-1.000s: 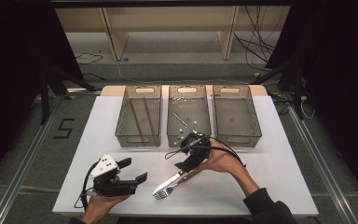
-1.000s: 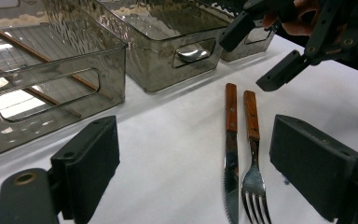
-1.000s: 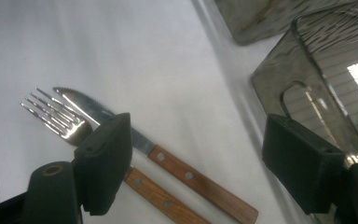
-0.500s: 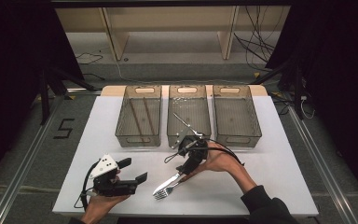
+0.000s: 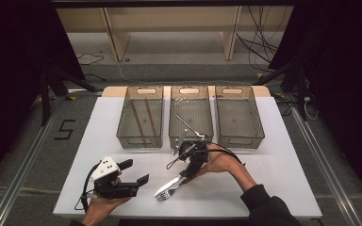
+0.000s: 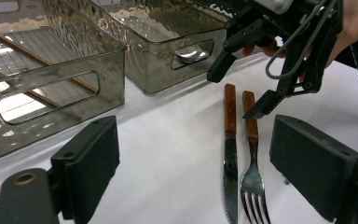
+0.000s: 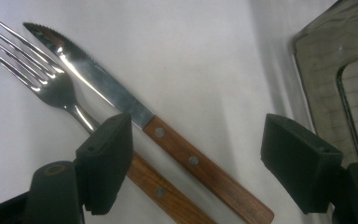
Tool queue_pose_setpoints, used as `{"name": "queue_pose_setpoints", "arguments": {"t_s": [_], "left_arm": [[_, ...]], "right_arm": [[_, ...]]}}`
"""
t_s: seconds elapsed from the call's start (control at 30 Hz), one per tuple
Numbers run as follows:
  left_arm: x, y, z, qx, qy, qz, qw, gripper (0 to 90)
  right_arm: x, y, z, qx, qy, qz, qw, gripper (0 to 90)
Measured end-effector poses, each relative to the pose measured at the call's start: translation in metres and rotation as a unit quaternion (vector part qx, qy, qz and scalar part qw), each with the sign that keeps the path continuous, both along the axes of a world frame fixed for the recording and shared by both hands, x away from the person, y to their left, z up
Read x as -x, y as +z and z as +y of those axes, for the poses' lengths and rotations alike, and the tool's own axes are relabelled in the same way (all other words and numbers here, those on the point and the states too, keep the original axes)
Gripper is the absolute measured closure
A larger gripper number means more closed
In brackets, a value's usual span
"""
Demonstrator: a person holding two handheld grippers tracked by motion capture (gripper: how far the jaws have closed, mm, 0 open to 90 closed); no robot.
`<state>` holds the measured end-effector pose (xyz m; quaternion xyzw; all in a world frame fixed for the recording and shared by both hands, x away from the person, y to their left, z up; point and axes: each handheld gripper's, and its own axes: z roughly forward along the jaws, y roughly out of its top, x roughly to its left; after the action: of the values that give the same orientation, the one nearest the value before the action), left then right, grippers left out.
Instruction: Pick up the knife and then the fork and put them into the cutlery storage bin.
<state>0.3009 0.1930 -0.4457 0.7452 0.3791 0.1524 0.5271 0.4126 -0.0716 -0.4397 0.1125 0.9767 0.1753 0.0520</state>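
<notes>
Right gripper [image 5: 187,170] now lowered over knife [image 7: 135,116] and fork [image 7: 46,84] handles, fingers open, ungripped. Left gripper [image 5: 139,181] idle near-left, fingers open. Pickup likely next.

In the right gripper view, part of the fork [image 7: 51,88] handle is covered by a jaw. In the left gripper view, the knife [image 6: 230,154] tip and the fork [image 6: 253,172] tines are cut off by the bottom edge.

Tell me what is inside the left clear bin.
Two thin brown wooden sticks lie lengthwise on the floor of the left clear grey plastic bin. Through its see-through walls nothing else shows there in the high view; the left tool's view crops the bin's far end.
</notes>
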Motion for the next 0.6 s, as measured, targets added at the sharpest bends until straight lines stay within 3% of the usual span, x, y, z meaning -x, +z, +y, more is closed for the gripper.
{"name": "queue_pose_setpoints", "arguments": {"t_s": [0.03, 0.23, 0.6], "left_arm": [[0.0000, -0.0001, -0.0003, 0.001, 0.000, 0.000, 1.0000, 15.5], [0.0000, 0.0000, -0.0002, 0.001, 0.000, 0.000, 1.0000, 15.5], [0.0003, 0.0003, -0.0001, 0.000, -0.001, -0.001, 1.0000, 15.5]], "right_arm": [[-0.0028, -0.0010, -0.0008, 0.011, 0.017, -0.003, 0.9998, 27.3], [-0.0052, -0.0085, 0.0019, 0.034, 0.028, 0.003, 0.9990, 30.2], [-0.0088, -0.0101, 0.0030, 0.053, 0.049, 0.011, 0.9973, 35.4]]}}
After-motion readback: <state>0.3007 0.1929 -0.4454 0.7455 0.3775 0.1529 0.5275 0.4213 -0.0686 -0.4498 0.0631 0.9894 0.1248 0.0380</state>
